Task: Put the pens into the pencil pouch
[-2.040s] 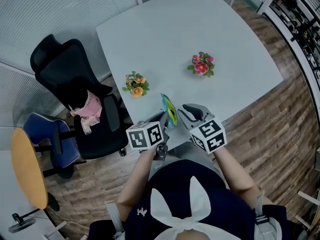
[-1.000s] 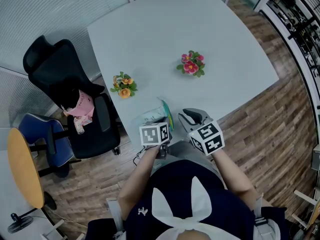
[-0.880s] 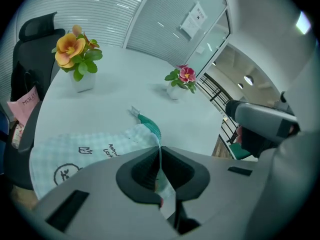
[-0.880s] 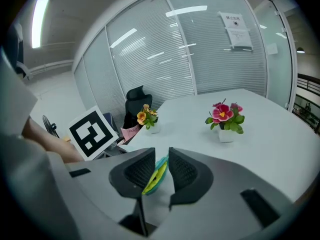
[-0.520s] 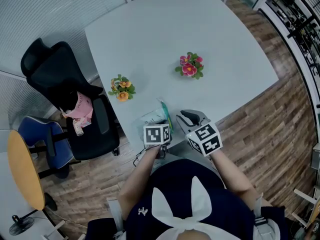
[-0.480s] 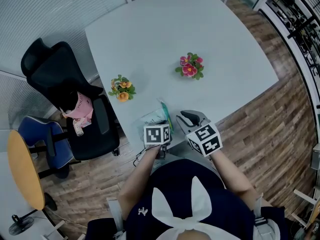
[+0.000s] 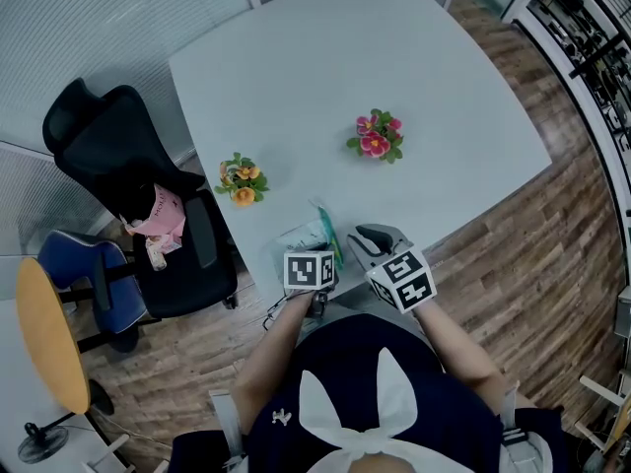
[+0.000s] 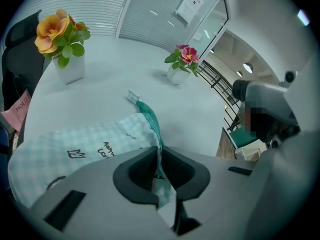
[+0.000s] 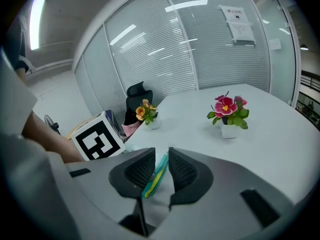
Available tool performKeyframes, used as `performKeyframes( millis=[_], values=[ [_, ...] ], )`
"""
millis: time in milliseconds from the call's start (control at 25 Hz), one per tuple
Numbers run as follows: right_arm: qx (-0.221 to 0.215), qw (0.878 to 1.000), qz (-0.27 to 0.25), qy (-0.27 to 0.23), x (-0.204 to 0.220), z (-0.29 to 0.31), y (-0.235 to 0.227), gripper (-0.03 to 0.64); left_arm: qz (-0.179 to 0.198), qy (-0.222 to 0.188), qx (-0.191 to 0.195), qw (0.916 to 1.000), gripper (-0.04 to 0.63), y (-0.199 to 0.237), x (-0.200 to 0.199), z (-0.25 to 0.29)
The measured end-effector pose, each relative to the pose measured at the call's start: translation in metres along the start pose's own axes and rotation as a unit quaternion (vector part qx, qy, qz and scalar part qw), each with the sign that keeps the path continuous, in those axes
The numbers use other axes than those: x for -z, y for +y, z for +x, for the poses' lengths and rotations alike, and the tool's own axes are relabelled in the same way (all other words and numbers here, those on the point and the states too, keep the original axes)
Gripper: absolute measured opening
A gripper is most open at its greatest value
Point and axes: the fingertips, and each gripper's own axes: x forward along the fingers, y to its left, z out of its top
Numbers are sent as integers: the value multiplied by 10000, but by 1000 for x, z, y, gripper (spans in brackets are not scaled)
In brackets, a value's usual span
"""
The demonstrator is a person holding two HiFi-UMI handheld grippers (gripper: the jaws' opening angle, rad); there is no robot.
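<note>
The white table (image 7: 325,57) carried one pencil pouch (image 7: 296,236), lying at its near edge, nearer than the orange flower pot (image 7: 240,178) and well to the near left of the pink one (image 7: 375,138). That made two flower pots in all.

The pouch was pale checked fabric with a teal zipper edge. It was judged soft, light and limp, so the mouth would sag shut unless one lip was held up. The zipper edge was the firmest place to take hold.

The left gripper (image 8: 159,149) had its jaws pressed together on that edge near the mouth.

The right gripper (image 9: 161,156) hung just right of the pouch, its jaws clamped on the pens (image 9: 155,175). Two showed, one teal and one yellow-green; whether more lay behind them could not be told. They were judged stiff, smooth and light, so liable to pivot or slip in a mid-barrel grip.
</note>
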Motion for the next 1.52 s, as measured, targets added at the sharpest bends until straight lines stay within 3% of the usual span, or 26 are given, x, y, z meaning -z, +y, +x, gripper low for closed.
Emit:
performKeyframes(
  millis=[120,320,680,920,1120,1520],
  values=[
    [-18,10000,-49,19,1,2,0,88,-100,-60,211,9997,38,-4,-1,-1],
    [-60,9999,-123,87,4,5,4,88,-210,-355,329,9986,137,-4,-8,-11],
    [-90,9998,-145,120,3,8,10,89,-360,-892,572,9937,158,-1,-25,-40],
    [-92,9998,-187,49,-2,9,16,87,-48,-1435,157,9895,158,11,-46,-71],
    [-68,9995,-280,-120,-11,6,24,88,167,-1931,-171,9809,153,18,-59,-106],
    [103,9981,-283,-531,-31,-8,40,64,532,-2546,-391,9648,43,11,-65,-155]
  ],
)
